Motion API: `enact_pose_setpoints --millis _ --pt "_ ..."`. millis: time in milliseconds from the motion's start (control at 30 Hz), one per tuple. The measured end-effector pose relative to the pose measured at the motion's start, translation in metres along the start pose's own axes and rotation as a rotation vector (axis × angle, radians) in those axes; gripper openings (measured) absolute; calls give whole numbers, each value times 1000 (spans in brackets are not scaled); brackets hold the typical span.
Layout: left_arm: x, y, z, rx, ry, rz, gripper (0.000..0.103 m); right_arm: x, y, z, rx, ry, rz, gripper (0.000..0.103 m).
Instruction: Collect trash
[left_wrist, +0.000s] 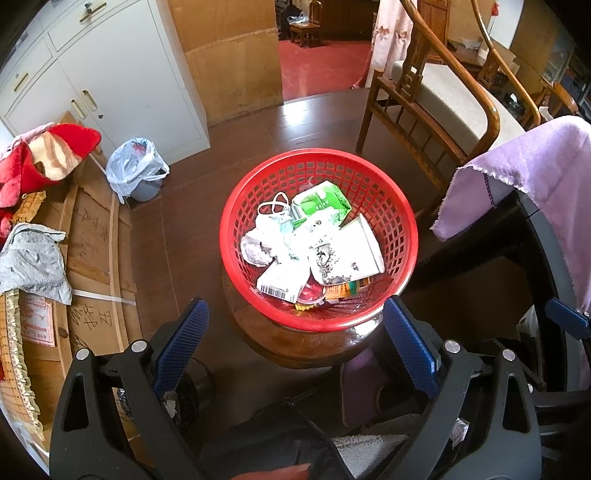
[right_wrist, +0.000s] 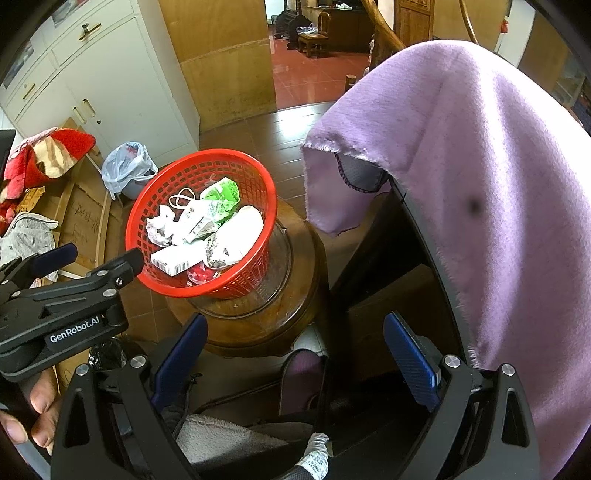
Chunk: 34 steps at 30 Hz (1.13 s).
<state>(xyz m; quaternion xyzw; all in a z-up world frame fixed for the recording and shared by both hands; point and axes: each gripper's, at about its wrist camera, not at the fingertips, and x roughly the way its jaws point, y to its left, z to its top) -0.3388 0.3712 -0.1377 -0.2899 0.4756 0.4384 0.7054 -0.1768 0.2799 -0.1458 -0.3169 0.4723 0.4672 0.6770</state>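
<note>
Nearest the cameras, both grippers are spread wide and carry nothing. The left gripper (left_wrist: 295, 343) hovers just short of the basket (left_wrist: 400, 221), its blue pads either side of the near rim but not touching it. The right gripper (right_wrist: 293, 354) hangs lower and to the right, pointing at the stool (right_wrist: 258, 325) and the dark table edge; a hand (right_wrist: 33, 417) grips the left tool's handle in the right wrist view.

The red basket sits on the round wooden stool and holds the collected trash: a green carton (left_wrist: 323, 201), a white box with a barcode (left_wrist: 282, 280), crumpled paper (left_wrist: 256, 249), a face mask (left_wrist: 273, 212), a soiled white wrapper (left_wrist: 345, 253) and some orange and red scraps at the near bottom. It is filled across its floor but not to the rim.

Judging by this, most of the collecting looks done. Whether any trash is left on the table cannot be told, since a purple cloth (right_wrist: 480, 184) covers what shows of it.

Further off on the floor stand a small bin lined with a plastic bag (left_wrist: 136, 168), flattened cardboard (left_wrist: 92, 240) with rags on it, a white cabinet (left_wrist: 110, 74) and a wooden chair (left_wrist: 436, 107). Emptying the basket into that bin may be what remains
</note>
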Motion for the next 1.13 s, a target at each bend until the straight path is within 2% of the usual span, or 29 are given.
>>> enact_pose_setpoints --millis 833,1133 --pt "-6 -4 1 24 -29 3 92 0 0 0 3 3 0 94" --pt "-4 -2 3 10 -17 5 92 0 1 -4 -5 6 5 94"
